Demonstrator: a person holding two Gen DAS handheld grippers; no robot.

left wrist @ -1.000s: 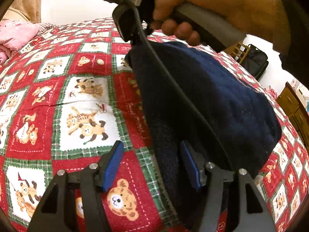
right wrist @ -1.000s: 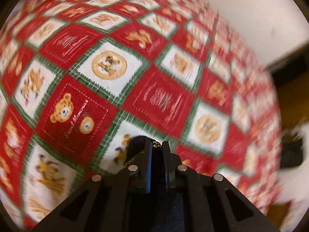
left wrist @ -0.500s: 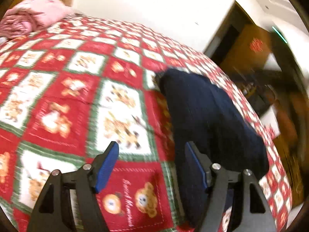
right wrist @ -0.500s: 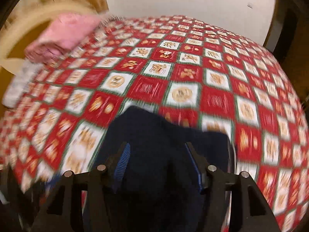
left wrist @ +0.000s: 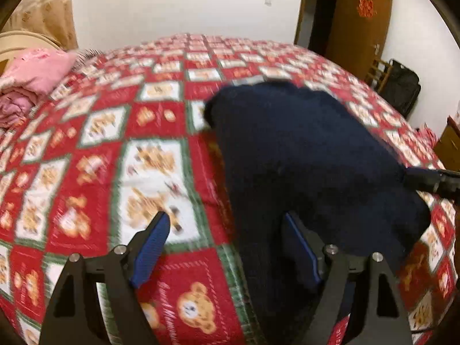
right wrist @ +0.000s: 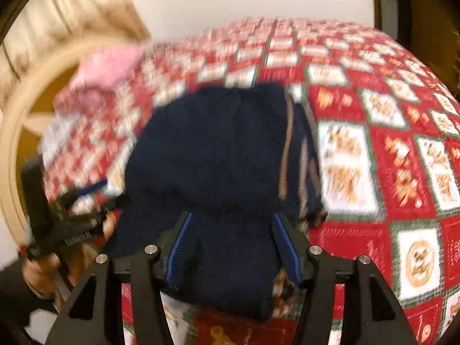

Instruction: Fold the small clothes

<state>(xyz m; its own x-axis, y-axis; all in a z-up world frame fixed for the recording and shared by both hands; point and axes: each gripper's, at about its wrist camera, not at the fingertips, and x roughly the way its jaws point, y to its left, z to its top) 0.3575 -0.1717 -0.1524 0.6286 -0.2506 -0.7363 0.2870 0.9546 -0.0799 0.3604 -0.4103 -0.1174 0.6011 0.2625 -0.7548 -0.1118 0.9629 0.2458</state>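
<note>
Navy knit garment lies folded on the bed, on a red, white and green teddy-bear patchwork quilt. Tan stripes show along its right edge in the right wrist view. Left gripper: jaws spread wide and just been opening further, nothing pinched; its right finger overlaps the near-left edge of the garment, its left finger is over bare quilt. Right gripper: jaws spread, having opened within the last second and now steady; the near end of the garment lies between the blue pads, but whether the pads touch it cannot be told. Pink bedding is bunched at the far left by a cream headboard. Brown door and black bag stand beyond the bed, well apart from the garment. Both views are motion-blurred.
</note>
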